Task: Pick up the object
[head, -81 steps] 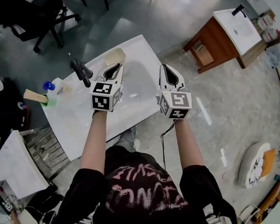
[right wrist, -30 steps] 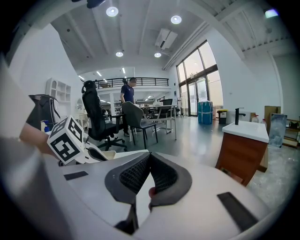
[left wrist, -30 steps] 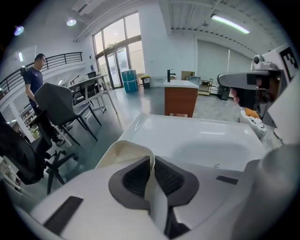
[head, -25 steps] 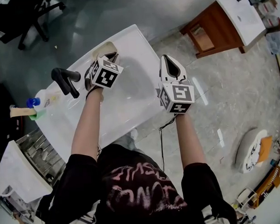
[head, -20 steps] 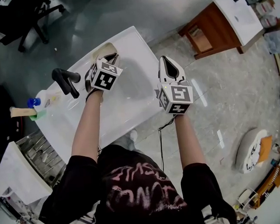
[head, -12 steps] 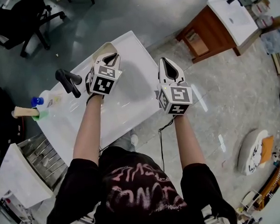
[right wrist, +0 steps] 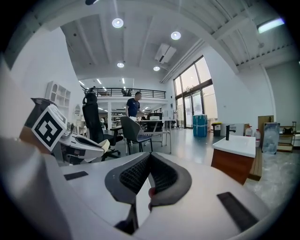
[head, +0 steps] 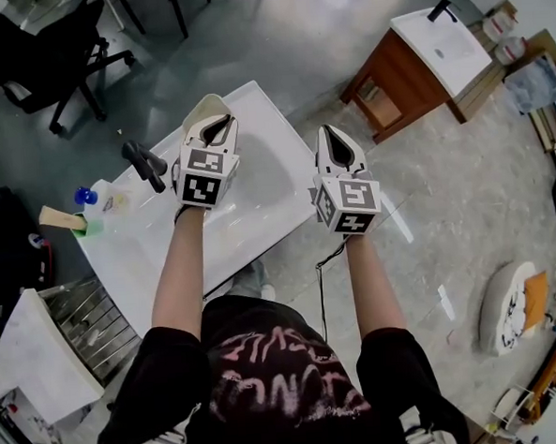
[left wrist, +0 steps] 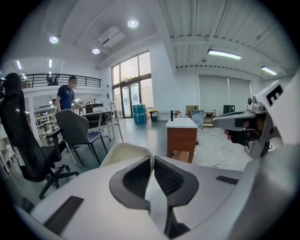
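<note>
The object is a cream, shell-shaped dish [head: 205, 108]. My left gripper [head: 214, 126] is shut on its rim and holds it up over the white basin top [head: 257, 185]. In the left gripper view the cream dish [left wrist: 123, 151] sticks out behind the closed left gripper [left wrist: 152, 159], level with the room beyond. My right gripper [head: 333, 136] hangs to the right of the basin top, past its edge and over the floor. The right gripper [right wrist: 149, 157] has its pads pressed together with nothing between them.
A black faucet [head: 145, 163] stands on the basin top left of the left gripper. Further left are a blue-capped bottle [head: 87, 196] and a sponge [head: 64, 218]. A wooden cabinet with a white top [head: 409, 68] stands at the right, an office chair [head: 52, 52] at the back left.
The cream dish lay on the basin top ahead of the left gripper. The left gripper has since closed on it and lifted it. The right gripper has barely moved.
</note>
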Demonstrator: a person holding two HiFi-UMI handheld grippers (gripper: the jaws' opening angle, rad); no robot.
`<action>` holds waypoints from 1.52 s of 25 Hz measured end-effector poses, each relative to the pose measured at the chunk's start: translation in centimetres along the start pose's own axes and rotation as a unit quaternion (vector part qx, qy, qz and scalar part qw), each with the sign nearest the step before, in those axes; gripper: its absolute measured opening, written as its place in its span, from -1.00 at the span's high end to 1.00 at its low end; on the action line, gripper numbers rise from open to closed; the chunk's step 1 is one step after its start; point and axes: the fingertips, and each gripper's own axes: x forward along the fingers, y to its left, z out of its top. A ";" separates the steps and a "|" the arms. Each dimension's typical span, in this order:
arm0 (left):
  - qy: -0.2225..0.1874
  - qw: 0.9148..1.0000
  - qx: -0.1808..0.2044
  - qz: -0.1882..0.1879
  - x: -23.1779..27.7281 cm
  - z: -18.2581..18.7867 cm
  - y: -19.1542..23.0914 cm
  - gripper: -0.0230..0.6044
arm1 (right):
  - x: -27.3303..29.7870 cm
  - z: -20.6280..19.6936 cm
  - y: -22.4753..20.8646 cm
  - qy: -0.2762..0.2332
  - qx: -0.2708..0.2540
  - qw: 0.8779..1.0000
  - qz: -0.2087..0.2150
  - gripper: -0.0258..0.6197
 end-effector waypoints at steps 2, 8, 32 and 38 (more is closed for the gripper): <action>-0.017 1.000 0.003 0.007 -1.5 1.1 -0.4 0.80 | -1.1 0.7 -0.1 -0.007 -0.002 1.000 -0.003 0.87; -0.065 0.998 0.002 0.015 -5.4 4.0 -1.5 0.81 | -4.1 2.6 0.2 -0.028 -0.007 1.000 -0.010 0.87; -0.174 0.984 0.023 0.044 -19.9 9.3 -7.5 0.81 | -17.2 8.5 0.9 -0.109 -0.018 0.994 -0.028 0.88; -0.183 0.981 0.029 0.048 -21.8 9.4 -8.3 0.81 | -18.9 9.2 1.3 -0.118 -0.023 0.992 -0.027 0.88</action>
